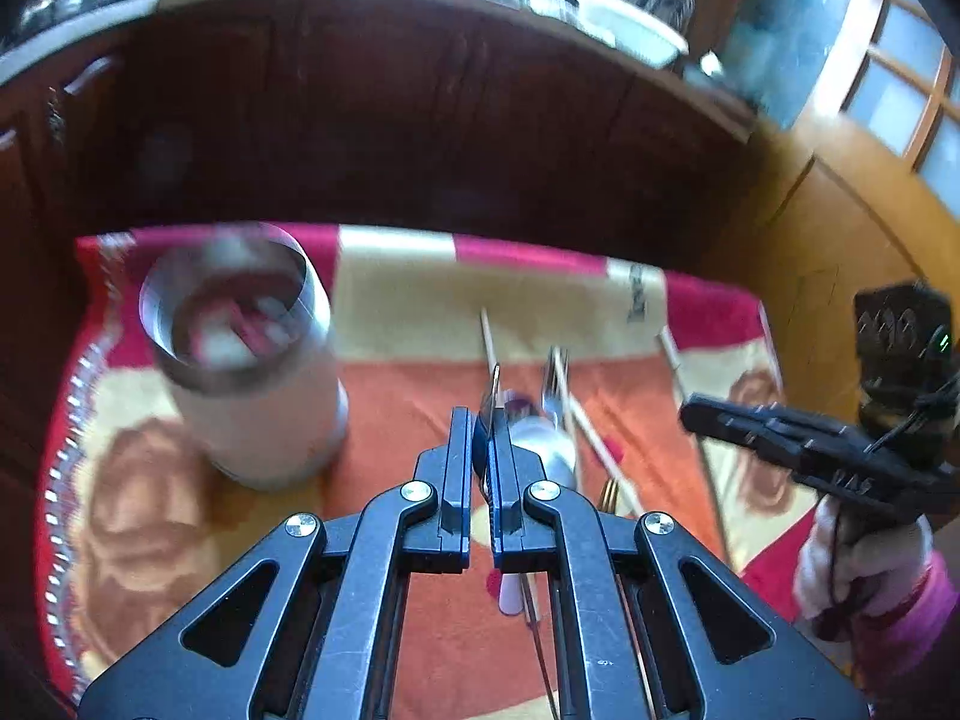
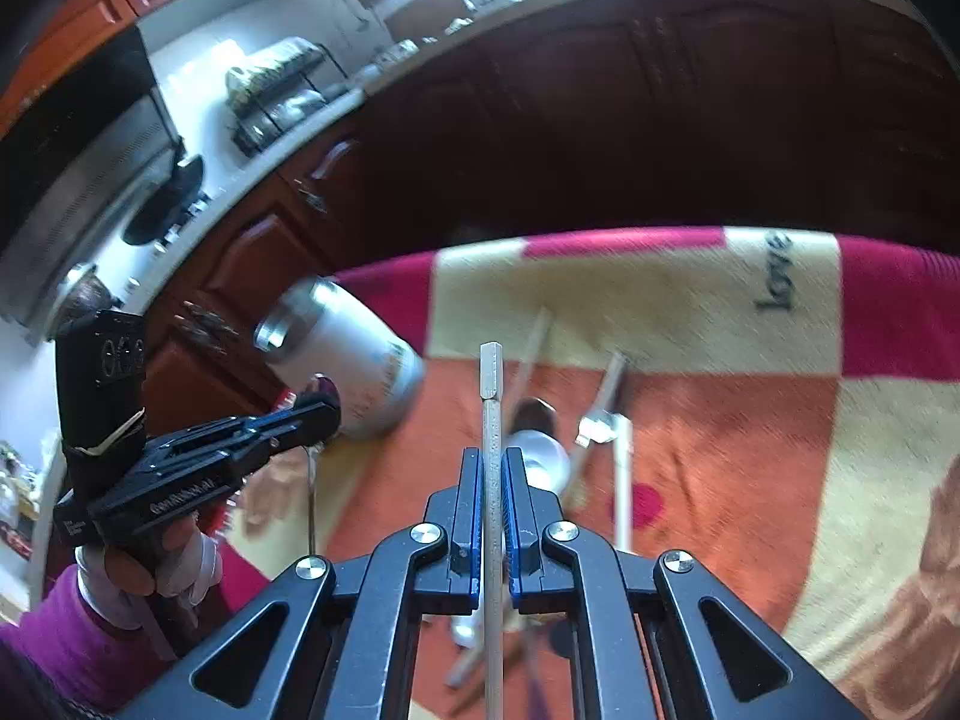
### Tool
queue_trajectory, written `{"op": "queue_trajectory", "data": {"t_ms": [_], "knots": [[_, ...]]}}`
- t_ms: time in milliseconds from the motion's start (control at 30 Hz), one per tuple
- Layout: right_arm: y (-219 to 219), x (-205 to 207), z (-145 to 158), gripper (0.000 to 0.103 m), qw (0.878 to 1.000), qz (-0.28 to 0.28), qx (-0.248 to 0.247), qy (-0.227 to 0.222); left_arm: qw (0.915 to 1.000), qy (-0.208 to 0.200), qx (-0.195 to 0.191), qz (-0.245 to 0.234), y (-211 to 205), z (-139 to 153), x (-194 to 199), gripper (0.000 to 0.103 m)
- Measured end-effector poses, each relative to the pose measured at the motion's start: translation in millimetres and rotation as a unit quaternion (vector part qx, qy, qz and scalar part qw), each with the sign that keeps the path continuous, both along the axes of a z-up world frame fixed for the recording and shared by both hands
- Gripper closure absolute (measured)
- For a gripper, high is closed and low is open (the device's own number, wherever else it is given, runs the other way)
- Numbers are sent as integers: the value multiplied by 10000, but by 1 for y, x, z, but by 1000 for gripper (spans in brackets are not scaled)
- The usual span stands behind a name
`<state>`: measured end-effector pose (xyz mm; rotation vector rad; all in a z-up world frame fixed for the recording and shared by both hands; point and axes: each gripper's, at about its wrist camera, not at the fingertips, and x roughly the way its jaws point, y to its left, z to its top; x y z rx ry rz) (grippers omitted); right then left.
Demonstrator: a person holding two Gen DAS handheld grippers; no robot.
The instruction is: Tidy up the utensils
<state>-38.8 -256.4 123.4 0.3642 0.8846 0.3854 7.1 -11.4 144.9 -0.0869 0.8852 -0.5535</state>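
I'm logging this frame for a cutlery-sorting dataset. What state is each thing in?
left tongs: shut on a thin flat utensil, edge-on.
right tongs: shut on a silver chopstick.
steel cup: upright on the blanket, mouth open; contents blurred.
white spoon: lying on the blanket.
loose chopsticks: lying scattered, not in the cup.

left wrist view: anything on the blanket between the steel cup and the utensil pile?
Nothing. In the left wrist view the blanket lies bare between the steel cup and the utensil pile, apart from the left gripper overhead.
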Motion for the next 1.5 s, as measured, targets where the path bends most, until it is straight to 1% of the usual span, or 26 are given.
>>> {"op": "queue_trajectory", "data": {"t_ms": [100,200,300,367,500,600,733,800,867,933,1033,1167,1233,1333,1400,1500], "knots": [[17,8,19,97,9996,154,143,-191,9992,-332,-83,228,18,33,5,100],[40,21,39,97,9985,302,217,-413,9959,-729,7,532,36,62,15,100],[68,40,58,97,9964,399,243,-703,9904,-1010,136,938,52,81,31,100],[90,60,72,97,9944,381,322,-933,9837,-1258,331,1239,64,91,44,100],[119,98,92,97,9897,303,471,-1319,9713,-1585,552,1685,82,98,66,100],[142,131,100,97,9851,197,464,-1645,9636,-1773,521,1932,93,97,83,100],[158,171,96,97,9825,-12,487,-1798,9530,-1972,434,2260,99,88,105,100],[165,186,90,97,9814,-101,428,-1870,9464,-2123,480,2386,100,83,112,100],[173,198,81,97,9808,-148,360,-1913,9434,-2197,538,2425,100,73,115,100],[178,205,72,97,9811,-141,253,-1915,9438,-2215,638,2370,95,59,114,100],[181,204,54,97,9832,-5,104,-1825,9485,-2170,825,2157,89,43,110,100],[174,188,41,97,9847,181,30,-1730,9558,-2008,972,1917,80,25,101,100],[170,181,36,97,9859,243,42,-1654,9577,-1949,1020,1854,77,19,97,100],[167,170,27,97,9880,378,-99,-1496,9613,-1798,981,1843,77,12,91,100],[167,163,24,97,9887,463,-181,-1416,9620,-1757,951,1859,78,11,88,100],[168,154,16,97,9907,699,-216,-1149,9645,-1659,924,1836,79,11,84,100]]}}
